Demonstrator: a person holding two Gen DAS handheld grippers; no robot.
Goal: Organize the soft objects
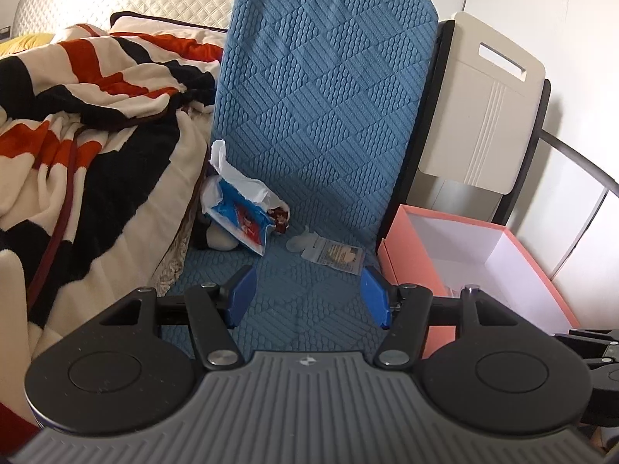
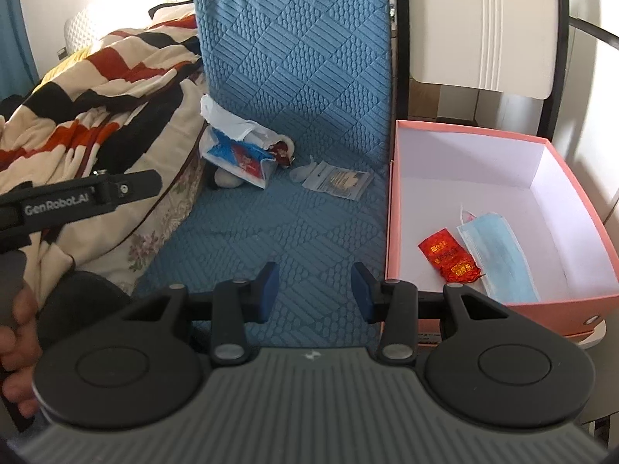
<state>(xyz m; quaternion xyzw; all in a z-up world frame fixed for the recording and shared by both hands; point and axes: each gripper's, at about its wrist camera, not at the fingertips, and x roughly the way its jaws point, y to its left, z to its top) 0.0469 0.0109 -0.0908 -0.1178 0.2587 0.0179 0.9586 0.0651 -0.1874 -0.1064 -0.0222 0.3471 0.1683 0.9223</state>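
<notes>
On the blue quilted seat (image 1: 294, 294) (image 2: 278, 228) lie a torn blue-and-white tissue pack (image 1: 241, 218) (image 2: 241, 156), a small dark red wrapper (image 1: 280, 218) (image 2: 282, 153) and a flat clear sachet (image 1: 334, 253) (image 2: 338, 181). A pink box (image 1: 410, 266) (image 2: 390, 208) stands to the right of the seat; it holds a red packet (image 2: 450, 256) and a blue face mask (image 2: 497, 253). My left gripper (image 1: 309, 294) hovers open over the seat, short of the sachet, with nothing between its fingers. My right gripper (image 2: 315, 288) is also open and empty, beside the box's left wall.
A striped cream, black and orange blanket (image 1: 85, 123) (image 2: 96, 96) is heaped on the left. A cream folded panel (image 1: 479, 104) (image 2: 483, 23) leans behind the box. A hand (image 2: 19, 348) holds the left gripper's black body (image 2: 77, 193) at the left edge.
</notes>
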